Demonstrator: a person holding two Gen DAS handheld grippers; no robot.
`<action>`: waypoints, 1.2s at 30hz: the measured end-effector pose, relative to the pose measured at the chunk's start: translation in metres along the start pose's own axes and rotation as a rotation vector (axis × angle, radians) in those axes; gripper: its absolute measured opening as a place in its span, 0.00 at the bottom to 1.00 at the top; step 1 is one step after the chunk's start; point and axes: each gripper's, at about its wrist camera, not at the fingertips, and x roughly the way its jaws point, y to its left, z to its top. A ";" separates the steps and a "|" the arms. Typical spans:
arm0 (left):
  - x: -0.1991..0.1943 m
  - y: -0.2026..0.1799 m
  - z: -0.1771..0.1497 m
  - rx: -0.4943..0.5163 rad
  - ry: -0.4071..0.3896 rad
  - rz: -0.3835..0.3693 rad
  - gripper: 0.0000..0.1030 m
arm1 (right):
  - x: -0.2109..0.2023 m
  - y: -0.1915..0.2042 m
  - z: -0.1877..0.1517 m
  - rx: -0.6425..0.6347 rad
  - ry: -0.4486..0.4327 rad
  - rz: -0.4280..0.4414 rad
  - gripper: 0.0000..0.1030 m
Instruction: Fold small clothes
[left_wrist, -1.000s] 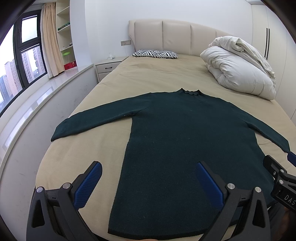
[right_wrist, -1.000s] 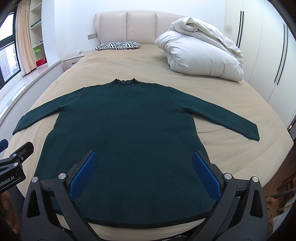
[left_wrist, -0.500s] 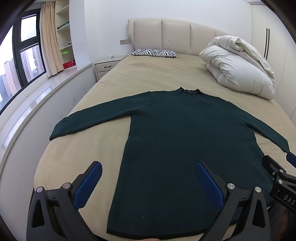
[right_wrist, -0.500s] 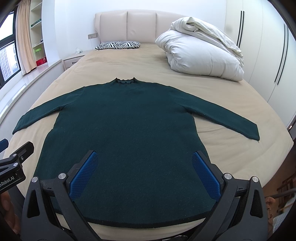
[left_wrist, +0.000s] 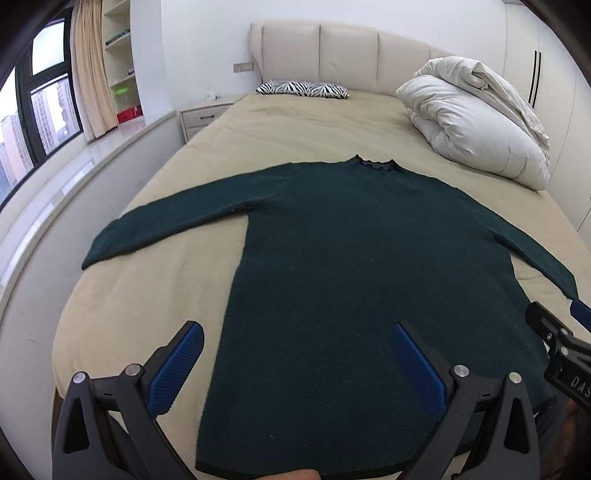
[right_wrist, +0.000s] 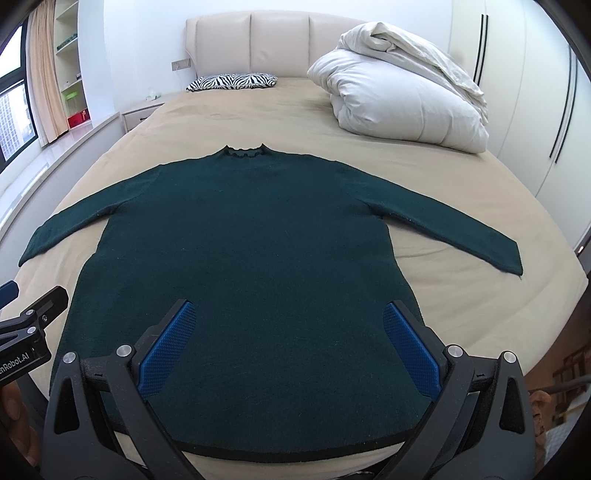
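The left gripper and the right gripper both hang with jaws spread wide and empty above the near hem of the dark green sweater. Compared with a second ago almost nothing has changed; the left view has only drifted slightly. The sweater lies flat, front up, sleeves spread, on the tan bed. Farther off, a white duvet is piled at the right, a zebra pillow lies by the headboard, and a window stands left.
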 end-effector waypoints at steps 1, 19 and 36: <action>0.004 0.002 0.002 -0.012 0.016 -0.025 1.00 | 0.003 -0.004 0.002 0.005 0.001 -0.003 1.00; 0.070 -0.004 0.018 -0.062 0.144 -0.222 1.00 | 0.148 -0.422 -0.020 0.970 0.069 -0.042 0.84; 0.102 0.004 0.036 -0.128 0.179 -0.362 1.00 | 0.195 -0.487 0.027 0.993 0.010 -0.054 0.10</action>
